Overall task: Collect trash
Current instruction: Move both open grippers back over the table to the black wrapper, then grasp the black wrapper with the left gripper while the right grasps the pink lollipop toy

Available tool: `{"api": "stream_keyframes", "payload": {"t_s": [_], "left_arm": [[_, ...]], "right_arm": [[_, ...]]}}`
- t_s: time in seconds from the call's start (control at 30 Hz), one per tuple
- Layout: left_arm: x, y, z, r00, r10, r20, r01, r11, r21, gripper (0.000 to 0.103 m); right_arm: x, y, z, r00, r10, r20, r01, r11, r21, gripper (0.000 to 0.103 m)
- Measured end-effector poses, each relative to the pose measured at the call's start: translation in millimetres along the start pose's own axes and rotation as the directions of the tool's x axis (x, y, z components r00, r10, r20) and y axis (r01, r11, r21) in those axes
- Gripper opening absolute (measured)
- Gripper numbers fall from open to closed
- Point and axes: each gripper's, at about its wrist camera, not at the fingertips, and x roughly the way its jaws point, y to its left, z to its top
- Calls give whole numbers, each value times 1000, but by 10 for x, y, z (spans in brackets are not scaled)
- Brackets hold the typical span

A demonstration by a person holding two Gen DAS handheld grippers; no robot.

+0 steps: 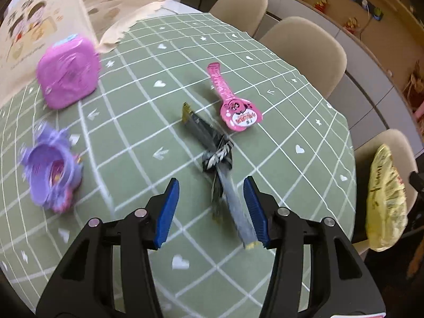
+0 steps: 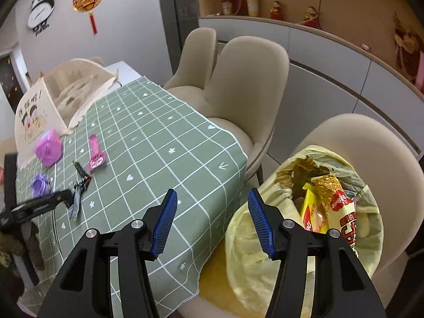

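A dark, silvery crumpled wrapper (image 1: 217,153) lies on the green checked tablecloth (image 1: 132,137); its near end lies between the blue pads of my open left gripper (image 1: 212,193), close to the right pad. A pink wrapper (image 1: 233,103) lies just beyond it. Both show small in the right wrist view, the dark wrapper (image 2: 79,185) and the pink one (image 2: 96,155). My right gripper (image 2: 212,206) is open and empty, over the table's corner, next to a yellow trash bag (image 2: 265,265) holding snack packets. The bag also shows in the left wrist view (image 1: 384,198).
A pink square case (image 1: 69,74) and a purple toy (image 1: 50,175) sit at the table's left. A cream mesh food cover (image 2: 69,90) stands at the far end. Beige chairs (image 1: 304,53) line the right side; the trash bag rests on the nearest chair (image 2: 365,148).
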Motion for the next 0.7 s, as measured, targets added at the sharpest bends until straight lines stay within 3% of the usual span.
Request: {"api": "stream_keyframes", "payload": {"t_s": [0.27, 0.3, 0.33, 0.37, 0.57, 0.7], "left_arm": [[336, -121, 131, 999, 54, 0, -54, 996, 64, 48], [350, -132, 144, 999, 44, -1, -44, 997, 67, 40], [352, -133, 160, 999, 36, 1, -36, 997, 64, 24], [353, -124, 171, 1000, 27, -4, -27, 998, 60, 23], [20, 102, 75, 998, -63, -17, 63, 998, -16, 19], [-230, 241, -9, 997, -70, -12, 70, 996, -48, 19]], "right_arm": [[70, 18, 2, 999, -4, -42, 4, 1000, 16, 53], [91, 30, 14, 999, 4, -43, -3, 1000, 16, 53], [111, 47, 25, 999, 9, -43, -8, 1000, 13, 53], [143, 78, 44, 999, 19, -43, -18, 1000, 7, 53], [534, 500, 213, 982, 173, -76, -178, 982, -62, 53], [852, 951, 306, 963, 246, -113, -261, 953, -155, 53]]}}
